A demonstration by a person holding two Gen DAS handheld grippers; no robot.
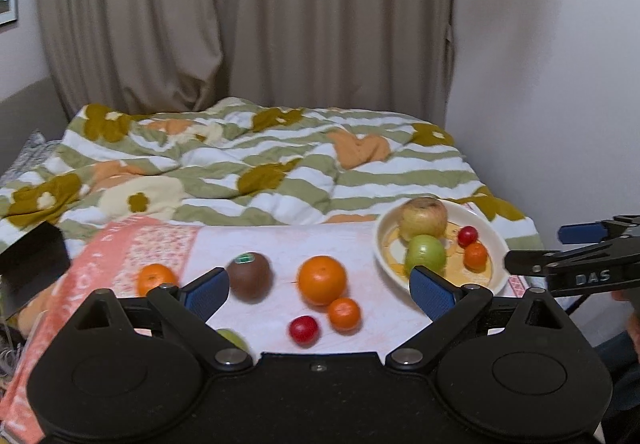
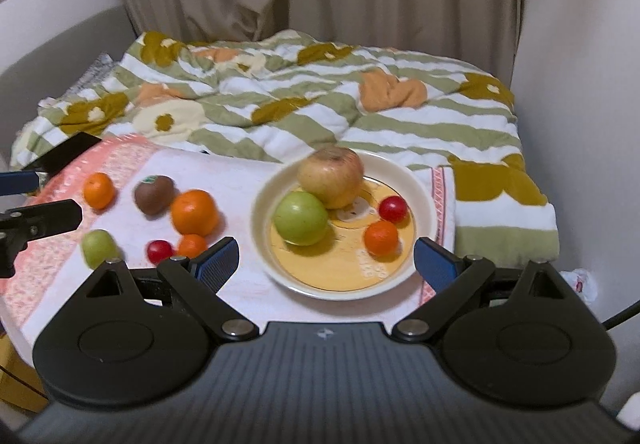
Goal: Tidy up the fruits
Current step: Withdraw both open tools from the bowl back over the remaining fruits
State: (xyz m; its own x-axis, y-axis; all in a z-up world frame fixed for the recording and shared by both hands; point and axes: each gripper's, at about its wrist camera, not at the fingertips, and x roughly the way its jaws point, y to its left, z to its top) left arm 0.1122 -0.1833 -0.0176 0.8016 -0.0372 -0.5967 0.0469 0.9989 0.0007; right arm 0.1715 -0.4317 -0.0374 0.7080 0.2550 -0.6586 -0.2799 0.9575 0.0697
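A cream plate (image 2: 424, 196) (image 1: 494, 244) holds a yellow-red apple (image 2: 332, 174), a green apple (image 2: 300, 218), a cherry tomato (image 2: 393, 209) and a small orange (image 2: 381, 238). Loose on the pink cloth (image 2: 240, 180) lie a kiwi (image 1: 250, 276) (image 2: 154, 194), a big orange (image 1: 322, 280) (image 2: 195, 213), small oranges (image 1: 344, 314) (image 1: 154, 278), a cherry tomato (image 1: 304, 329) and a small green fruit (image 2: 98, 246). My left gripper (image 1: 320, 286) is open and empty above the loose fruit. My right gripper (image 2: 326, 260) is open and empty at the plate's near edge.
The cloth-covered table stands against a bed with a striped flowered quilt (image 1: 280, 164). A dark flat object (image 1: 32, 260) lies at the table's left edge. Curtains (image 1: 240, 12) and a wall (image 1: 560, 44) stand behind. Each gripper shows at the edge of the other's view.
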